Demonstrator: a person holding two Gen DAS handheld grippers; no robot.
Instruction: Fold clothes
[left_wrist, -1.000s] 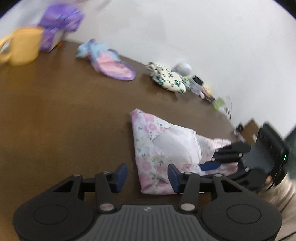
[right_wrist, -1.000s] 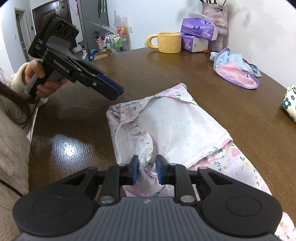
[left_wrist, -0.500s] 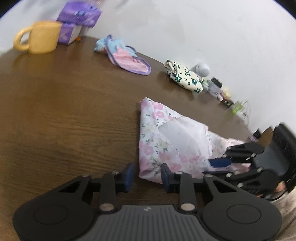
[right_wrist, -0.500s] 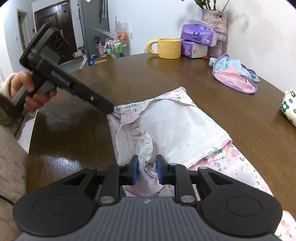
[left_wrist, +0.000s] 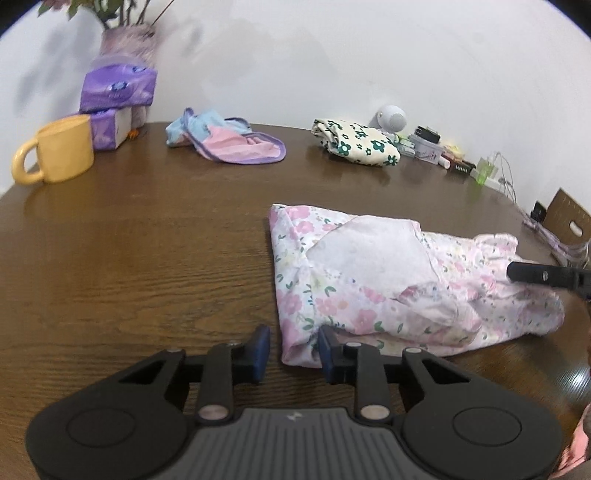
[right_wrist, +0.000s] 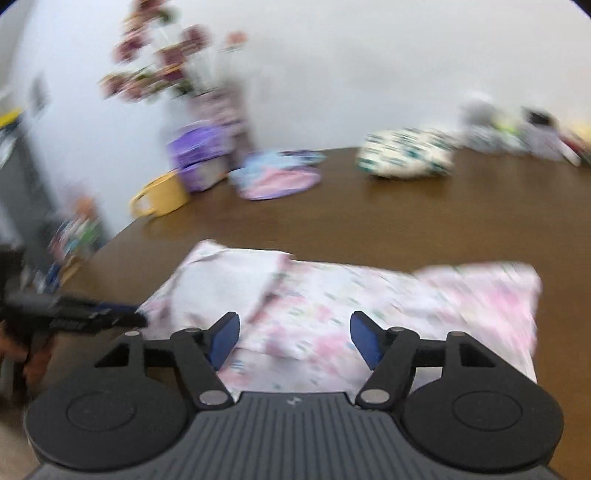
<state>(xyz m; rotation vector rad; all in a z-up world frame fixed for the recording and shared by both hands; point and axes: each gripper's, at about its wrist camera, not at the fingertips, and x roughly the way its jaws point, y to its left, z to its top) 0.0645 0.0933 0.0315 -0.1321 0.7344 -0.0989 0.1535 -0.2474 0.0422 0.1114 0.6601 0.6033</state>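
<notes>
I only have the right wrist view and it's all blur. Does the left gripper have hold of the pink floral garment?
Observer: Not clamped. The left gripper has the pink floral garment's near corner between its fingers, but a gap shows at one pad.
Operator: Where's my right gripper from that side?
Observer: The right gripper's tip is over the garment's far end, its jaws opening with nothing pinched.
Operator: Anything crowding the cloth?
Observer: No. The yellow mug and the cream floral bundle sit near the wall, well apart from it.
</notes>
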